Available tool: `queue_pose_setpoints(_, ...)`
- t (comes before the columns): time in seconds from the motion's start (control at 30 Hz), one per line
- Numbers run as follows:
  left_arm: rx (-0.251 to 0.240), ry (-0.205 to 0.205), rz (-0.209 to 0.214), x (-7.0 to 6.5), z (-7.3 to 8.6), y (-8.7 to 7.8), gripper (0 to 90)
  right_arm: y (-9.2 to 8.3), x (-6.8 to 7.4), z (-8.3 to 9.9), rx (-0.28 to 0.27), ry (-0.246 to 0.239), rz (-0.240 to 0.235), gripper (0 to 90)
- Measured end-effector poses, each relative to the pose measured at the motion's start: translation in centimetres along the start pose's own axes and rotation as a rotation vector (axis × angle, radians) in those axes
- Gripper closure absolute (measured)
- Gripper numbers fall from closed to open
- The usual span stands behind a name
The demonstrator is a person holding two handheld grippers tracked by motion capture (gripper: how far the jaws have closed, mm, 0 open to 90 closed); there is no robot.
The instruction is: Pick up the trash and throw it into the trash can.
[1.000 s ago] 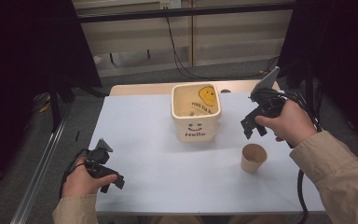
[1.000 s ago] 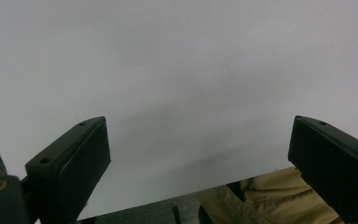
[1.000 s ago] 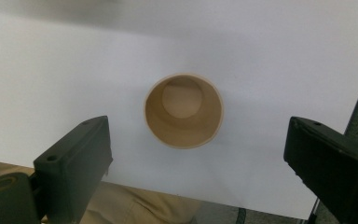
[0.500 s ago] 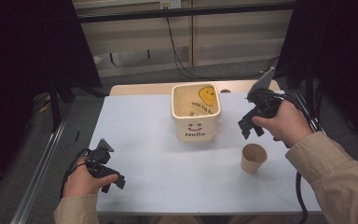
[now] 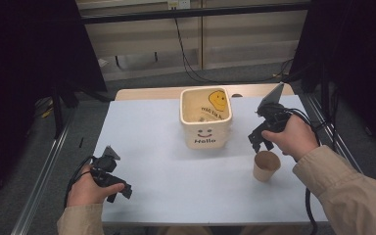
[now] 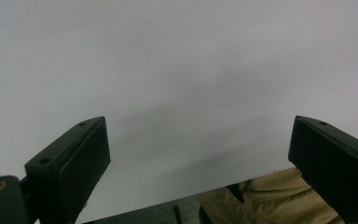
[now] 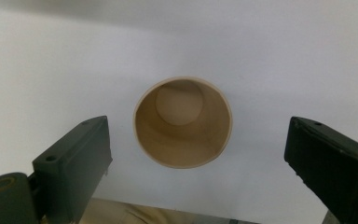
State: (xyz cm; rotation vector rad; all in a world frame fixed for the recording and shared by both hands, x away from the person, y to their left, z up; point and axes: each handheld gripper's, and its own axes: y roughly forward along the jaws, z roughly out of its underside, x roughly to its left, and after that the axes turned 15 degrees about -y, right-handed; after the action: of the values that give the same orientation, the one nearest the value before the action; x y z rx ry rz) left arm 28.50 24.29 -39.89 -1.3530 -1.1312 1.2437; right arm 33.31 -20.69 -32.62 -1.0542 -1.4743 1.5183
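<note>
Brown paper cup, open-topped, empty and upright, stands on the white table near its right edge, well apart from the cream square bucket printed with a smiley face and "Hello" at the table's middle rear. The right gripper hangs directly above the cup, pointing down at it; in the right gripper view the cup lies centred between the two black jaws, which are spread wide, clear of the rim on both sides and holding nothing. The step in hand appears to be the approach for a grasp. The next move probably calls for a straight descent until the jaws flank the cup wall, then a gentle closure, since thin paper is likely to buckle under a hard squeeze. The left gripper rests low at the near-left corner of the table, jaws likewise wide apart over bare surface, gripping nothing.
</note>
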Motion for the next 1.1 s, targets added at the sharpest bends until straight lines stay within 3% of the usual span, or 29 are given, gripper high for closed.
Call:
queue_pose_setpoints(0.37,-0.010,0.000,-0.004,0.0,0.0,0.0,5.2,2.4,-0.2,0.4,0.009,0.013,0.005,7.6)
queue_pose_setpoints(0.47,-0.004,-0.001,-0.002,0.0,0.0,0.1,5.2,3.2,-0.1,0.6,0.004,0.014,-0.013,8.0)
queue_pose_setpoints(0.5,-0.011,-0.006,-0.002,0.1,0.0,0.2,5.2,3.6,-0.1,0.6,0.011,0.006,0.002,8.2)
queue_pose_setpoints(0.67,0.003,-0.015,0.009,0.0,0.0,0.2,5.1,4.1,0.1,0.8,-0.001,0.017,-0.009,8.2)
queue_pose_setpoints(0.73,-0.001,0.004,-0.004,0.0,-0.1,0.1,5.1,4.5,0.3,0.8,-0.006,0.015,-0.018,8.3)
queue_pose_setpoints(1.1,-0.008,-0.009,-0.003,0.1,0.0,0.2,5.0,5.6,0.8,0.9,0.031,-0.005,0.002,11.0)
